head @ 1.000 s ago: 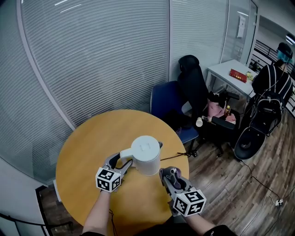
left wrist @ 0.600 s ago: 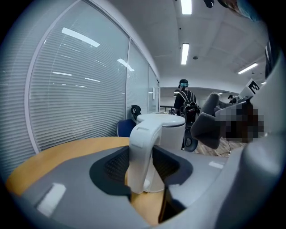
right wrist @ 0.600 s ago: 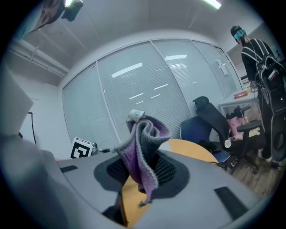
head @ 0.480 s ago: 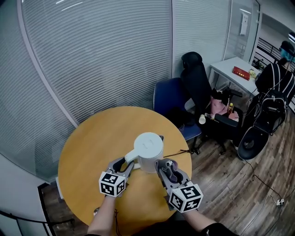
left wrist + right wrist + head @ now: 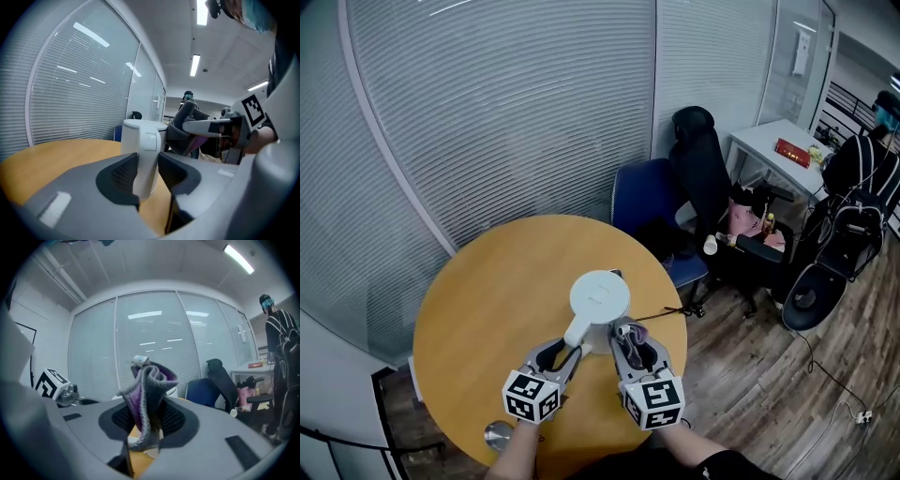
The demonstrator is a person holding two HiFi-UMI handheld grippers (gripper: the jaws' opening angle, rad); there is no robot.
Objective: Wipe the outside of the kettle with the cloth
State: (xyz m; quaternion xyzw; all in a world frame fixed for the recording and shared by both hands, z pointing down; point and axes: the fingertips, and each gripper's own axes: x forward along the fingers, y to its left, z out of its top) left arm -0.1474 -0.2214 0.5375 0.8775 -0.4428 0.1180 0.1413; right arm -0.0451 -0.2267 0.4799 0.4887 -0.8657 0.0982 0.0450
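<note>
A white kettle [image 5: 600, 298] stands on the round wooden table [image 5: 487, 291], its handle [image 5: 577, 330] pointing towards me. My left gripper [image 5: 565, 351] reaches in from below. Its jaws are closing, and the pads press both sides of the handle [image 5: 146, 161]. In the left gripper view the kettle body [image 5: 133, 136] rises just behind the left gripper [image 5: 147, 169]. My right gripper [image 5: 630, 341] is shut on a bunched purple and grey cloth [image 5: 625, 330], right beside the kettle's near right side. In the right gripper view the cloth [image 5: 147, 390] stands up between the right gripper [image 5: 149, 420] pads and hides the kettle.
A thin dark cable [image 5: 661, 314] runs off the table's right edge. A blue chair [image 5: 642, 202] and a black office chair [image 5: 698, 173] stand behind the table. A white desk [image 5: 769, 145] and a person [image 5: 862, 155] are at the far right. Blinds cover the wall behind.
The kettle's handle has swung round to point at me, and the left jaws have closed in on it. The right gripper with the cloth has moved left, up against the kettle.
</note>
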